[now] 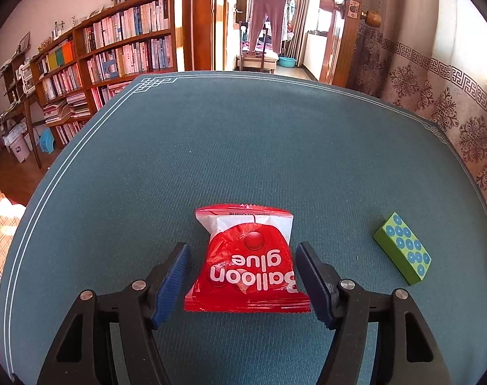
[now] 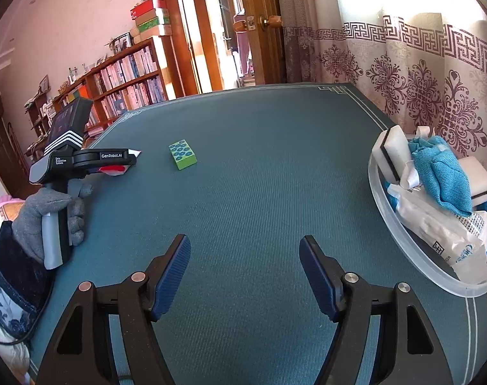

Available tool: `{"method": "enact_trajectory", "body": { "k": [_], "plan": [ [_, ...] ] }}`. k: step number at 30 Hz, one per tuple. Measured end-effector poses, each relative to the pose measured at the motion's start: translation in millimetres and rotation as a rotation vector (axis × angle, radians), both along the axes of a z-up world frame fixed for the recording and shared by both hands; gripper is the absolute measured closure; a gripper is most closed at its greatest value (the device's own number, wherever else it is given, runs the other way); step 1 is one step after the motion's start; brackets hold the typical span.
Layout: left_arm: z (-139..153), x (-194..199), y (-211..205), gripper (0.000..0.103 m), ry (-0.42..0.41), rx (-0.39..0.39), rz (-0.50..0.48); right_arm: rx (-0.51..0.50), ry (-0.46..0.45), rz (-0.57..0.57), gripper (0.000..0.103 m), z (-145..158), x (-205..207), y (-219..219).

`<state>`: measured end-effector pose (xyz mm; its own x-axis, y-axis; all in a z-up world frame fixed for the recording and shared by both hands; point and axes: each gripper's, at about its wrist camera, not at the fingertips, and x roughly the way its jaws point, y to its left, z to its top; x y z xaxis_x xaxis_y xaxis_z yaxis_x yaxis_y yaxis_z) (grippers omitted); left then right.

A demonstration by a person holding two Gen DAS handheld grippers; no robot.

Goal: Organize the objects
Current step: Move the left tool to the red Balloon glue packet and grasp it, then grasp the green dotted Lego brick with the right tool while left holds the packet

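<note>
A red and white "Balloon glue" packet (image 1: 249, 263) lies flat on the teal table mat (image 1: 243, 144). My left gripper (image 1: 243, 253) straddles it, one blue pad on each side. The right pad is at the packet's edge and a thin gap shows at the left pad. From the right wrist view, that left gripper (image 2: 124, 163) is held by a grey-gloved hand (image 2: 51, 211) over the packet (image 2: 115, 169). A green block with blue dots (image 1: 402, 248) (image 2: 182, 155) rests to its right. My right gripper (image 2: 245, 250) stands open above bare mat.
A clear plastic basin (image 2: 403, 224) at the table's right edge holds a blue cloth (image 2: 442, 176), a sponge (image 2: 390, 154) and white packets. A patterned curtain (image 2: 419, 80) hangs behind it. Bookshelves (image 1: 115, 48) stand beyond the table's far left edge.
</note>
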<state>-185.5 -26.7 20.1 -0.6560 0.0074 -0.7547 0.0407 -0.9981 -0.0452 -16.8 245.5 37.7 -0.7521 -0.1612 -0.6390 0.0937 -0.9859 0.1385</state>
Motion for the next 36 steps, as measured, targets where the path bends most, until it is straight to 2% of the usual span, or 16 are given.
{"method": "enact_trajectory", "body": {
  "k": [8, 19, 36],
  "plan": [
    [-0.4, 0.8, 2.2, 0.04, 0.005, -0.016, -0.006, -0.004, -0.024, 0.037, 0.031, -4.1, -13.8, -12.9],
    [-0.1, -0.7, 3.2, 0.041, 0.009, -0.019, -0.019, -0.015, -0.043, 0.073, 0.031, -9.8, -34.7, -31.6],
    [5.0, 4.5, -7.6, 0.044, 0.027, 0.063, -0.019, 0.0, -0.051, 0.109, 0.031, -11.4, -67.8, -47.9]
  ]
}}
